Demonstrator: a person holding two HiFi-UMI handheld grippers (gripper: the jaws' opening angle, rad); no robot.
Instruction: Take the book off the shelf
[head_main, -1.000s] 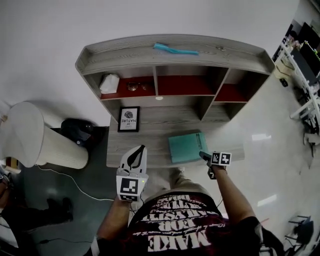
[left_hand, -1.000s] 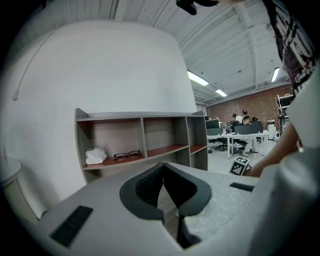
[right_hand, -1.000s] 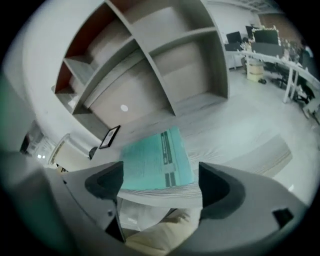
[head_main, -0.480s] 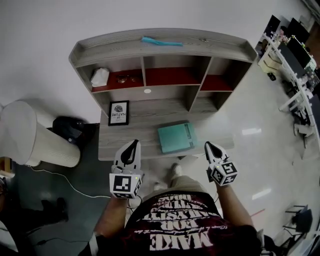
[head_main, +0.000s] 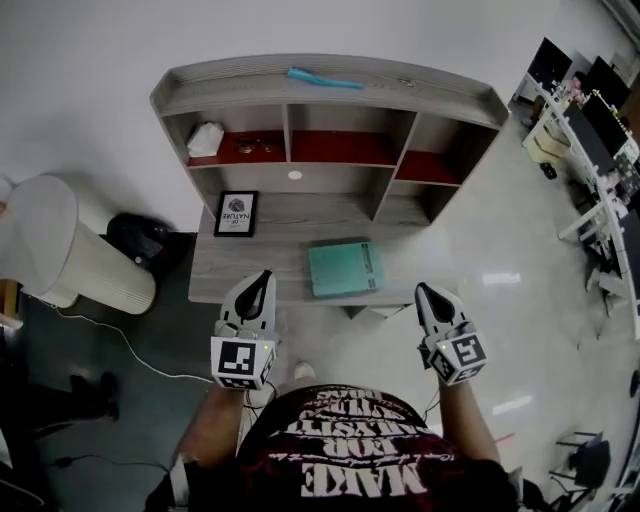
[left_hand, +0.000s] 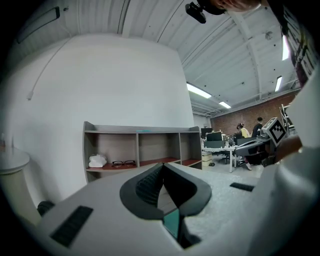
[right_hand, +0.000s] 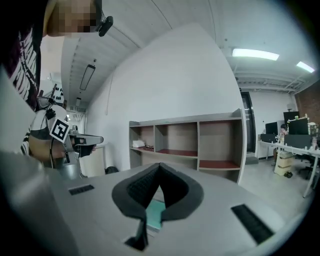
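A teal book (head_main: 345, 268) lies flat on the grey desk (head_main: 290, 232) under the shelf unit (head_main: 330, 92), near the desk's front edge. My left gripper (head_main: 264, 276) is shut and empty, hovering at the desk's front edge to the left of the book. My right gripper (head_main: 421, 291) is also shut and empty, off the desk's front right, a short way from the book's right corner. In the left gripper view the closed jaws (left_hand: 162, 169) point at the shelf, with a sliver of the book (left_hand: 172, 222) below them. The right gripper view shows the book (right_hand: 155, 215) under its closed jaws.
The upper left compartment holds a white cloth (head_main: 205, 138) and glasses (head_main: 250, 146). A framed picture (head_main: 236, 213) leans at the desk's left. A teal object (head_main: 325, 79) lies on the shelf top. A white cylinder (head_main: 60, 255) and black bag (head_main: 145, 240) stand to the left; office desks (head_main: 590, 130) to the right.
My right gripper left the book's right edge, drew back toward the person and now shows shut. The left gripper also moved back a little. The book stays on the desk.
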